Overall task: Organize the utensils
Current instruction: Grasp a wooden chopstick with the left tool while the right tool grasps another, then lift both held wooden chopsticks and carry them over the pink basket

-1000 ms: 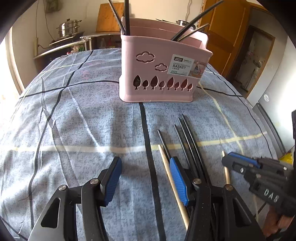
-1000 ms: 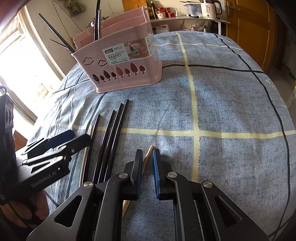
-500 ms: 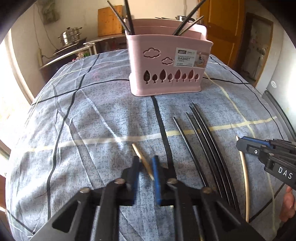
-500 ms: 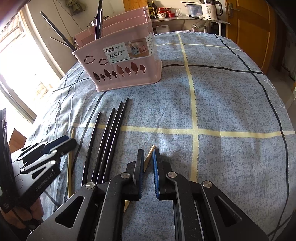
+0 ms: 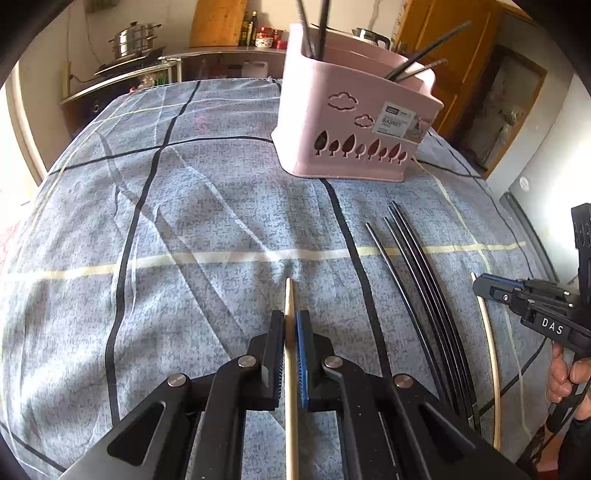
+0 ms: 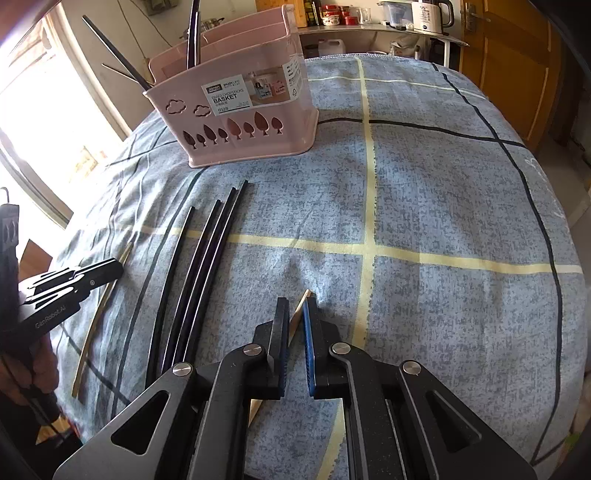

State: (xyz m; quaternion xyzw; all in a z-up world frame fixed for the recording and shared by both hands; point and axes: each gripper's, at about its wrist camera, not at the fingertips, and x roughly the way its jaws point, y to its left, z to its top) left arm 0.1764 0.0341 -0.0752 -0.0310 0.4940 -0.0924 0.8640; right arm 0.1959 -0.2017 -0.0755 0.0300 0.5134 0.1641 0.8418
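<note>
My left gripper (image 5: 290,317) is closing tight on a pale wooden chopstick (image 5: 289,295); its pads press on both sides, and the stick runs straight along the jaws. My right gripper (image 6: 295,306) is shut on a second wooden chopstick (image 6: 305,297), whose tip pokes out just past the fingers, low over the cloth. Several black chopsticks (image 6: 199,266) lie side by side on the cloth between the two grippers. The pink chopstick basket (image 6: 236,110) stands farther back, with black chopsticks upright in it. The right wrist view shows the left gripper (image 6: 114,267) at its left edge.
A blue-grey checked cloth (image 5: 184,221) covers the round table and drops off at the edges. Behind it are a counter with a steel pot (image 5: 135,38), bottles and a kettle (image 6: 428,16). A wooden door (image 6: 517,66) is at the right. A hand (image 5: 565,373) grips the right tool's handle.
The left gripper has shut on the wooden chopstick and shifted left, away from the black chopsticks. The stick now lines up with its jaws. The right gripper has kept still on its chopstick.
</note>
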